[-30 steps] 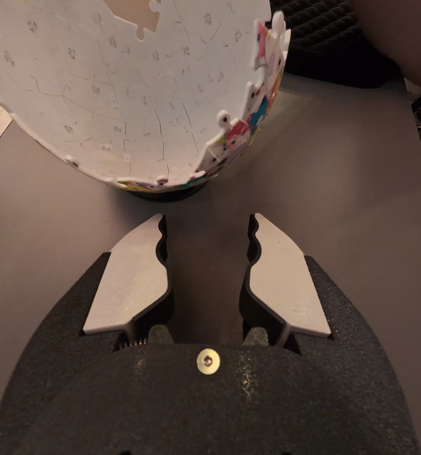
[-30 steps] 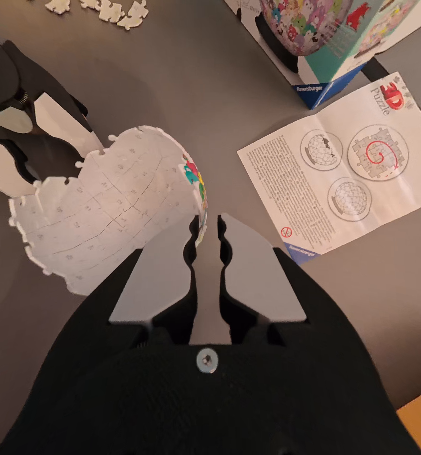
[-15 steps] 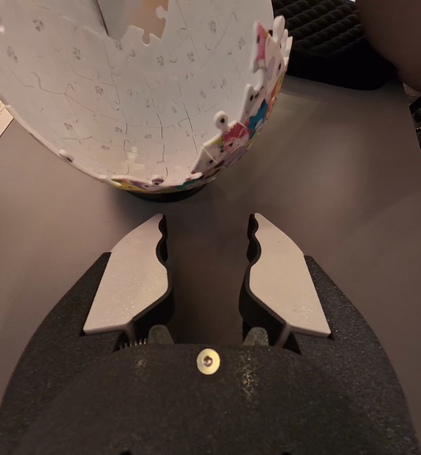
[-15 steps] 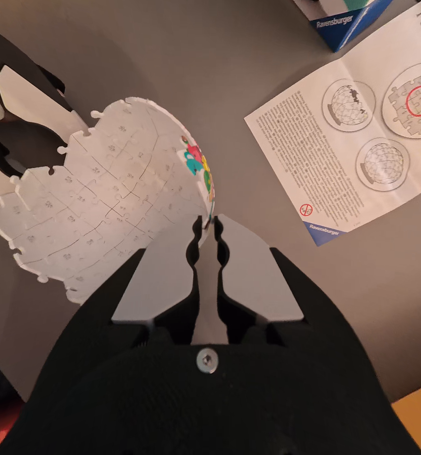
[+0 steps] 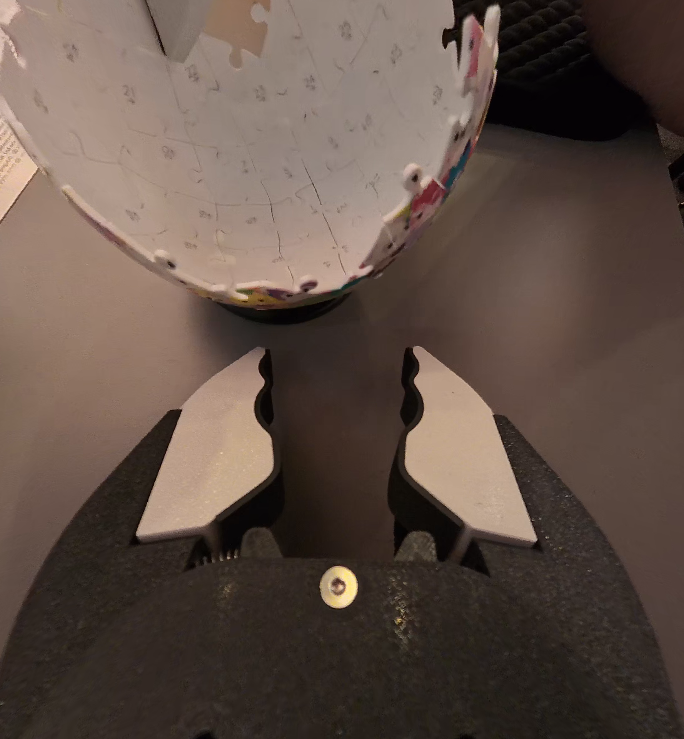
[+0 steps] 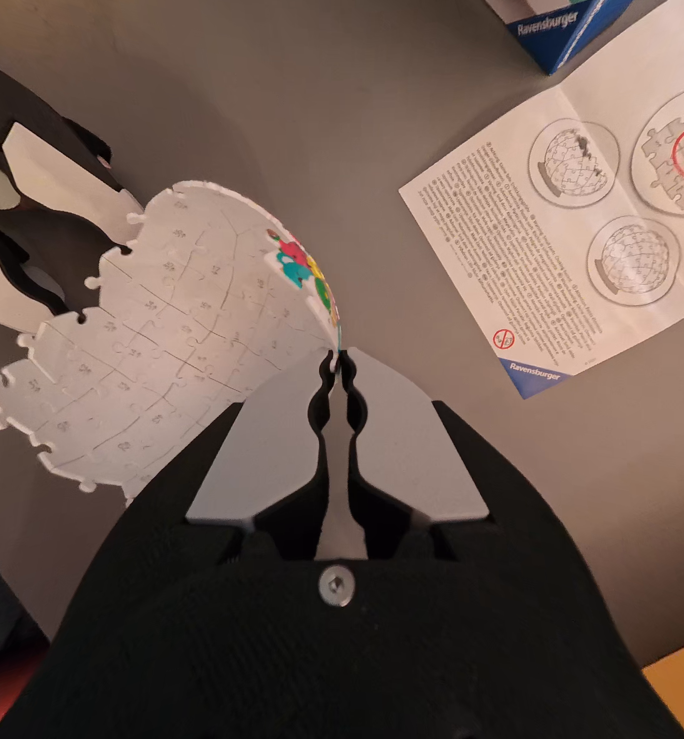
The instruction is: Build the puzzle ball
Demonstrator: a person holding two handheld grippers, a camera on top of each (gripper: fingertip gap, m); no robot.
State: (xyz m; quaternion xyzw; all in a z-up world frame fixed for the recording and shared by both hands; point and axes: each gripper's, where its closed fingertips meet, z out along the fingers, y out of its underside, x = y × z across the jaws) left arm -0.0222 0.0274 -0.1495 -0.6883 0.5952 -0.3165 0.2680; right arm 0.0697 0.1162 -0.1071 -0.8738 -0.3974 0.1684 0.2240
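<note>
Closed now, right gripper (image 6: 337, 356) jaws pinch puzzle ball (image 6: 196, 320) rim.

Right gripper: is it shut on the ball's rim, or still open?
Shut on it. The right gripper has its fingertips pinched on the rim of the puzzle ball, with only the thin shell edge between them.
</note>
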